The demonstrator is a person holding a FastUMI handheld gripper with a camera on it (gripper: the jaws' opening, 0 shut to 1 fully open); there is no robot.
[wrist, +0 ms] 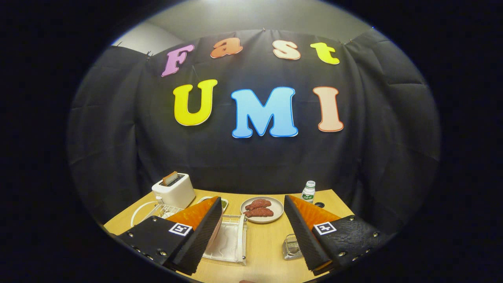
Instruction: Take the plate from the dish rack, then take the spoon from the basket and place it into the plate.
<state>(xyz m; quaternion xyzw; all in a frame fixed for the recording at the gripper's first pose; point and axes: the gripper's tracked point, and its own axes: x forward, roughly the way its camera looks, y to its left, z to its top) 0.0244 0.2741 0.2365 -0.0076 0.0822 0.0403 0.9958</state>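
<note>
My gripper is held above the wooden table, open, with nothing between its orange and black fingers. A white wire dish rack stands on the left, mostly hidden behind the left finger. A pinkish curved edge that may be the plate shows beside that finger. A white mesh basket lies on the table just inside the left finger. I cannot make out the spoon in it.
A white toaster with a slice in it stands at the back left. A grey dish holding pieces of meat lies beyond the fingers, a small white bottle behind it. A small clear glass container sits by the right finger.
</note>
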